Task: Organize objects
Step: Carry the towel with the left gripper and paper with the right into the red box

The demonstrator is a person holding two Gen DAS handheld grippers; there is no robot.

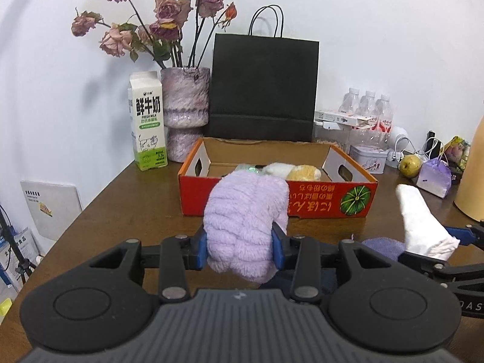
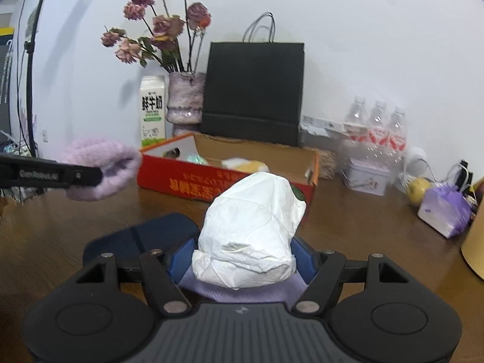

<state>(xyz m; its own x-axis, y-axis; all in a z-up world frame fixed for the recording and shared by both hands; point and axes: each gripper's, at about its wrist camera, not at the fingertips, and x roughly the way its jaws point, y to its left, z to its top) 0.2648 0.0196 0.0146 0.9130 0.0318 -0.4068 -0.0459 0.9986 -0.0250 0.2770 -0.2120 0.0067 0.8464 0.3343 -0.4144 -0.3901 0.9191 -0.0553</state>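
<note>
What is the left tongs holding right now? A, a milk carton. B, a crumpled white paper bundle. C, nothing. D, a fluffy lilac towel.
D: the left tongs is shut on the fluffy lilac towel, just short of the red cardboard box.

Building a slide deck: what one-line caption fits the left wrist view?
Left gripper clamps a fluffy purple towel before the red cardboard box on a wooden table.

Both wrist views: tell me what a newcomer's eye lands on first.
The fluffy lilac cloth clamped in the left gripper, and the crumpled white bundle clamped in the right gripper. Behind them on the brown table sits an open red cardboard box, with a tall black paper bag at the wall.
</note>
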